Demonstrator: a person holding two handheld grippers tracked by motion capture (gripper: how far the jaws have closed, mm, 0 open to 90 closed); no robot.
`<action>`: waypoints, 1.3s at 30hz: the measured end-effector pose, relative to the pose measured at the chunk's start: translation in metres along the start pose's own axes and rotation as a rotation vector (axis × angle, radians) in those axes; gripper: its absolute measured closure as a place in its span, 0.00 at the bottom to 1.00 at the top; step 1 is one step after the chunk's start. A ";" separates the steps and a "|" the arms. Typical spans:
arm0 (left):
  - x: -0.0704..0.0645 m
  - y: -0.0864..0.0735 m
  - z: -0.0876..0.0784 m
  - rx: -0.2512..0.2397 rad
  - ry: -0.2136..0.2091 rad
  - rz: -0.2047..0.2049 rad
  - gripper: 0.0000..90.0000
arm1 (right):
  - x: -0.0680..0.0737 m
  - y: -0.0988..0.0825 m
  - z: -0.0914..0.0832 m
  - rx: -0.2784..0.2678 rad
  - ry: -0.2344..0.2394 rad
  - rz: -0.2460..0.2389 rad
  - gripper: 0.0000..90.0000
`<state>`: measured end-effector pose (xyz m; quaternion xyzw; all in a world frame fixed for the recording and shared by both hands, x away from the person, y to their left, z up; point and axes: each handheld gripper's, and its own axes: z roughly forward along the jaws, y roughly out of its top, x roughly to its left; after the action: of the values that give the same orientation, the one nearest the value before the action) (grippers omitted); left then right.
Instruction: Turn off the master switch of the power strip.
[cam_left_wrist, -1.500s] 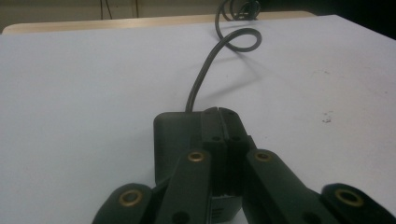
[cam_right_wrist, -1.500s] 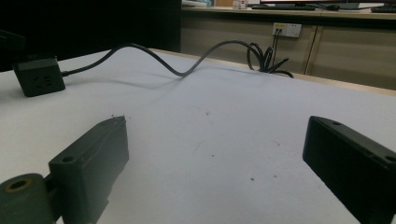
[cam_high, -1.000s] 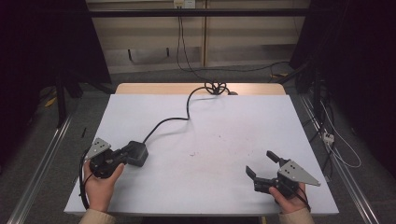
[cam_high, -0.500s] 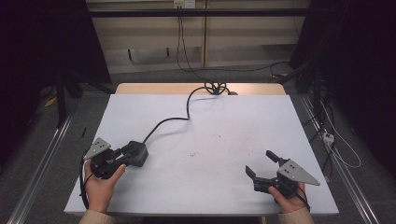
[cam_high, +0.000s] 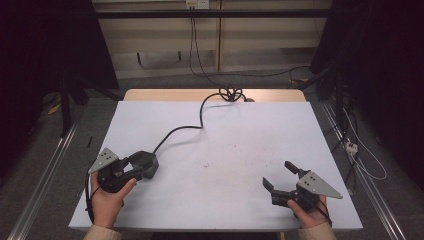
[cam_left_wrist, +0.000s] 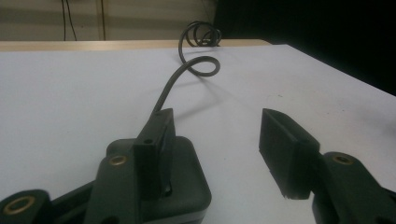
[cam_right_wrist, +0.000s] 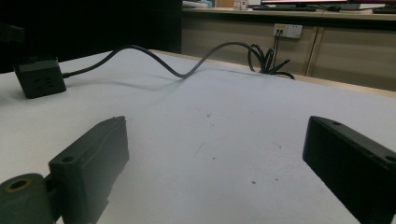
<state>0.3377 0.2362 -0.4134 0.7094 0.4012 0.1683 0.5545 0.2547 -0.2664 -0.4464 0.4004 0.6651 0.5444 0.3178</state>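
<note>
Slippage was judged likely at lower left: the left gripper (cam_high: 137, 165), parted, merely touched the power block (cam_high: 145, 162) with one jaw, while the right gripper (cam_high: 280, 181) was held wide and empty.

On the table (cam_high: 220, 145), the power block (cam_high: 145, 164) lies near-left at my left gripper (cam_high: 131, 166). Its cable (cam_high: 186, 129) runs to the far edge. My right gripper (cam_high: 281, 181) sits near-right, well apart.
</note>
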 end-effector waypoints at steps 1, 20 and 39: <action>0.000 0.000 0.000 -0.001 0.002 0.003 0.49 | 0.000 0.000 0.000 0.000 0.000 0.000 0.07; 0.000 -0.003 -0.001 -0.028 -0.016 0.013 0.23 | 0.000 0.000 0.000 0.000 0.001 -0.001 0.07; -0.001 -0.012 -0.005 -0.032 -0.014 0.070 0.06 | 0.000 0.000 -0.001 -0.003 0.000 0.001 0.07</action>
<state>0.3292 0.2398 -0.4230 0.7152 0.3694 0.1891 0.5623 0.2542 -0.2664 -0.4458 0.4003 0.6641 0.5454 0.3182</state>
